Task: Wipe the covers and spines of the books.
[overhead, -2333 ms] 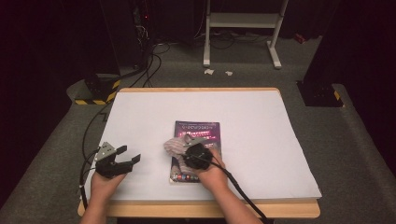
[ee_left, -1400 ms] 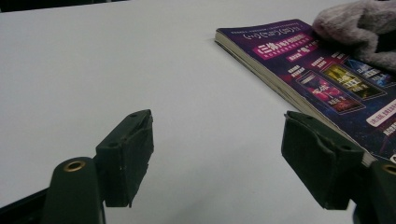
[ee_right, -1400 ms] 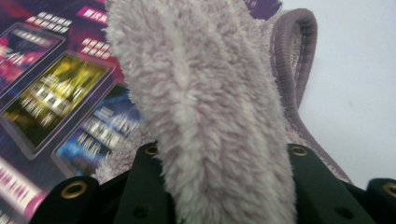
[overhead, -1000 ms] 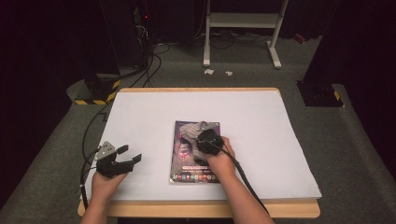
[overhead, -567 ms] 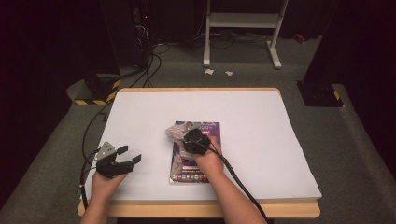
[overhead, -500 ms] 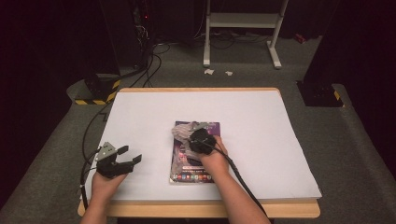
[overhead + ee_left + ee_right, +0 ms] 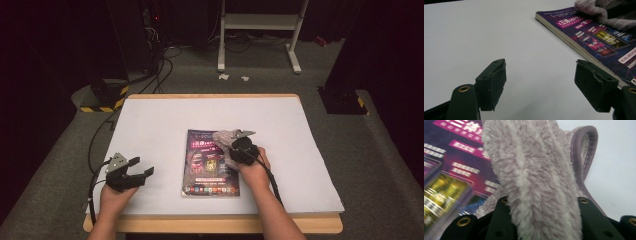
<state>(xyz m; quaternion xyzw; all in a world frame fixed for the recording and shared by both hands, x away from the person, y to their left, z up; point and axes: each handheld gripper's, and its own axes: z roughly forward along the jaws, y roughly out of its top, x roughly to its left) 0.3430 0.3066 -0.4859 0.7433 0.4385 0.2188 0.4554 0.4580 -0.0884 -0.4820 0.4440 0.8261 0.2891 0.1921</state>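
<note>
Right now a fluffy grey cloth (image 7: 226,138) lies bunched on the upper right corner of a magazine (image 7: 210,162), at about one o'clock from the cover's middle in the high view. The magazine rests flat on the white table (image 7: 160,125), slightly right of centre; its long axis runs from six to twelve o'clock, with the title end toward twelve, away from the person. The cloth's bunch stretches roughly from nine to three o'clock across that corner and reaches past the right edge onto the table.

The right gripper (image 7: 241,148) sits at five o'clock from the cloth, its jaws clamped on a thick fold of it. The right gripper view brings out what the high view cannot: the pile of the cloth (image 7: 534,177) rising between both black jaws, a stitched hem curling at two o'clock, and the purple cover (image 7: 456,162) with pink lettering beneath.

The left gripper (image 7: 136,170) rests near the table's front left, at eight o'clock from the magazine and well apart from it, jaws spread with nothing between them. The left gripper view shows the magazine's (image 7: 596,40) spine edge and page block, with the cloth (image 7: 599,10) at one o'clock.
</note>
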